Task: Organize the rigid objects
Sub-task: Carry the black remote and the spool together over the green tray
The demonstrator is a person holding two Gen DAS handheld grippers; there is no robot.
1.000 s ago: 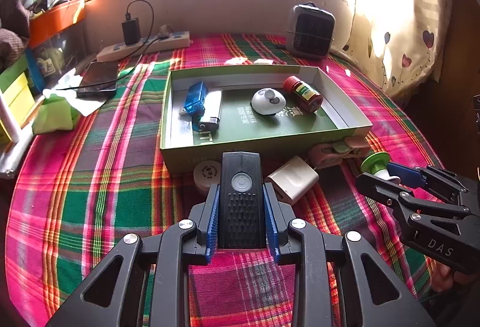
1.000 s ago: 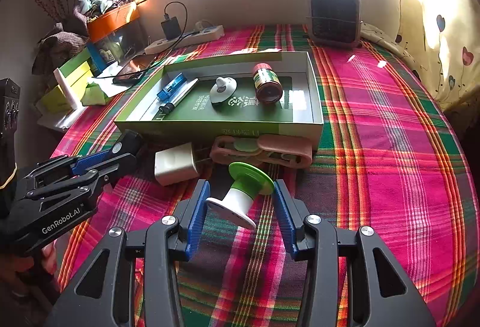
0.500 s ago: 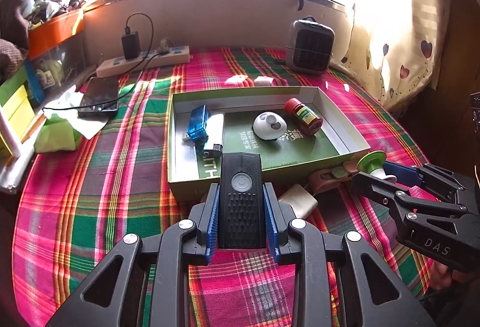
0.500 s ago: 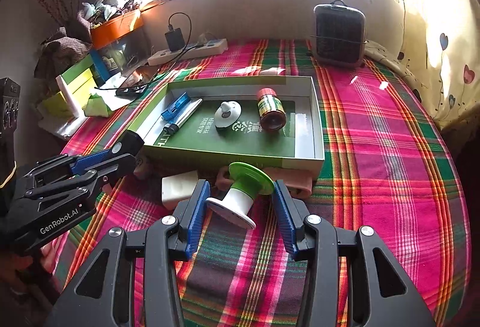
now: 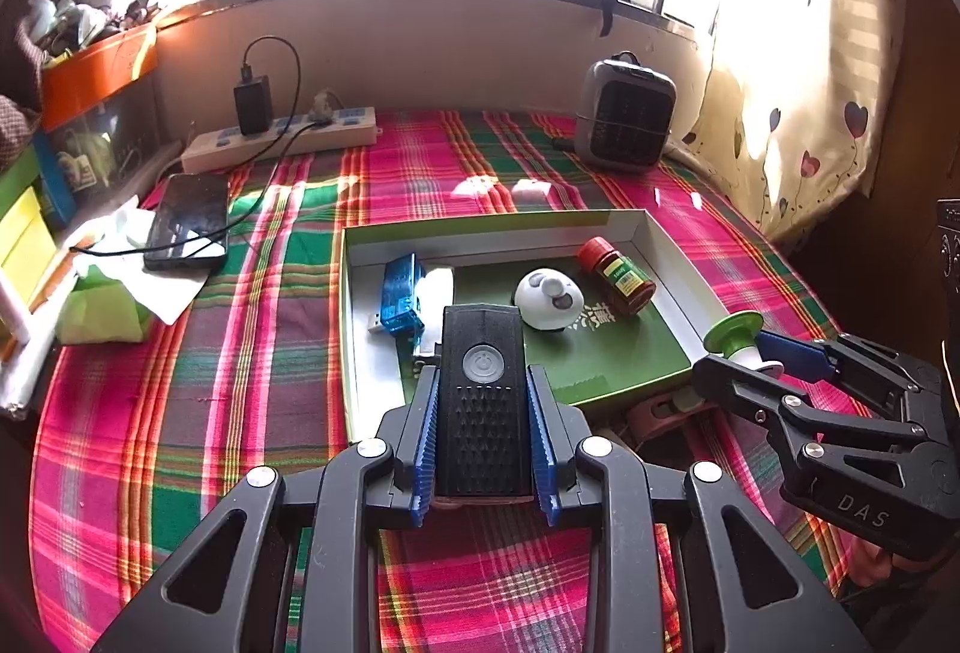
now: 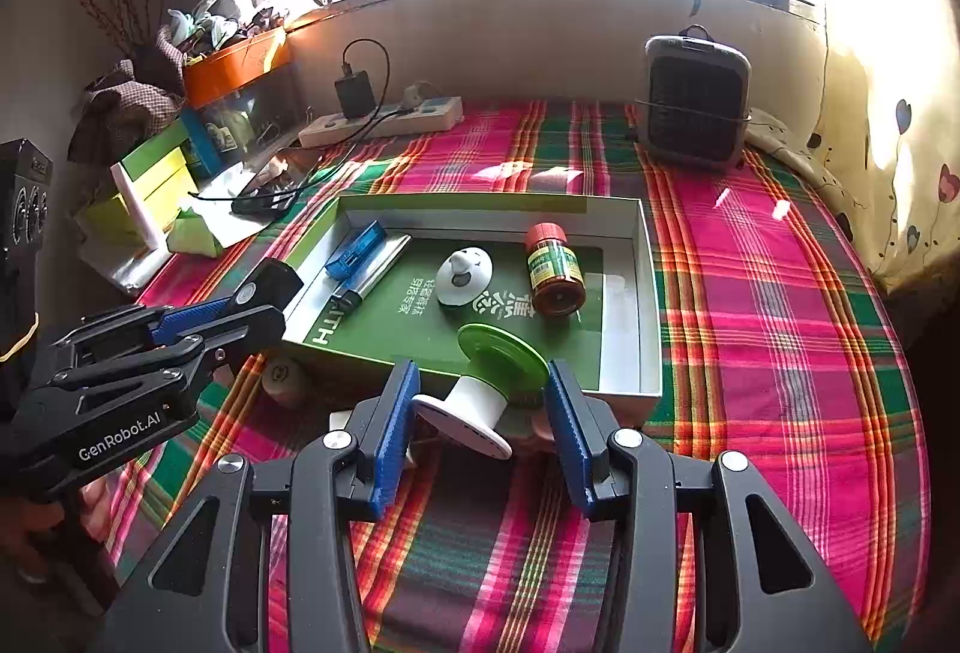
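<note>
A plaid cloth (image 5: pixel 198 401) in pink, green and red covers the worktop. A shallow green box (image 6: pixel 651 329) with white inner walls lies open near its middle. At the far edge, under the window, stand a grey heater (image 5: pixel 624 116) and a white power strip (image 5: pixel 282 143) with a black charger plugged in. A black phone (image 5: pixel 189 221) lies on white paper to the left of the box.

Inside the box, a blue card reader (image 6: pixel 355 250) lies along the left wall beside a silver and black lighter (image 6: pixel 367 275). A white round gadget (image 6: pixel 463 276) sits near the middle, and a red-capped bottle (image 6: pixel 553 269) lies on its side just right of it.

The left hand-held gripper (image 5: pixel 485 431) is closed on a black remote (image 5: pixel 485 401) with a round power button, held above the box's near left corner. The right hand-held gripper (image 6: pixel 480 413) has a green and white spool (image 6: pixel 480 386) between its blue pads, tilted; the spool's rims appear to touch both pads. The spool hangs over the near wall of the box.

On the cloth just outside the near wall lie a pink gadget (image 5: pixel 666 404), mostly hidden, and a small white round object (image 6: pixel 282 374).
</note>
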